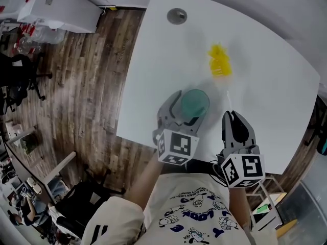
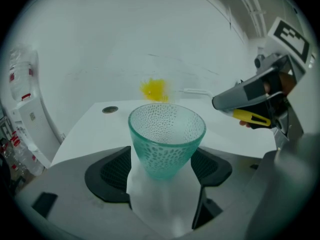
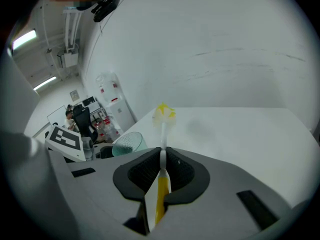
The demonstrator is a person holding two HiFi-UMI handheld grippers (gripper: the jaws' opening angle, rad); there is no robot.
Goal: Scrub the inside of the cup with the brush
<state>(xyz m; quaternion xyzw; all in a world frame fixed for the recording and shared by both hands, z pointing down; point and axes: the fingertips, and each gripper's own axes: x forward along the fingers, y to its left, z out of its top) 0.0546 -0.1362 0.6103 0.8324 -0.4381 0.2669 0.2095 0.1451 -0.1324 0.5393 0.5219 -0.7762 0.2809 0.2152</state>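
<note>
Clamping brush (image 3: 162, 134) handle, R gripper (image 1: 235, 119) points bristles (image 3: 164, 113) fwd; L gripper (image 2: 162, 171) grips upright cup (image 2: 166, 134).

left gripper (image 1: 189, 109) has its jaws pressed on both sides of the teal cup (image 2: 166, 136), holding it upright. right gripper (image 1: 234, 117) sits just beside it, jaws pinched tight on the brush (image 3: 161, 181) handle. left forearm (image 1: 147, 175) and right forearm (image 1: 238, 204) reach forward from the body.
</note>
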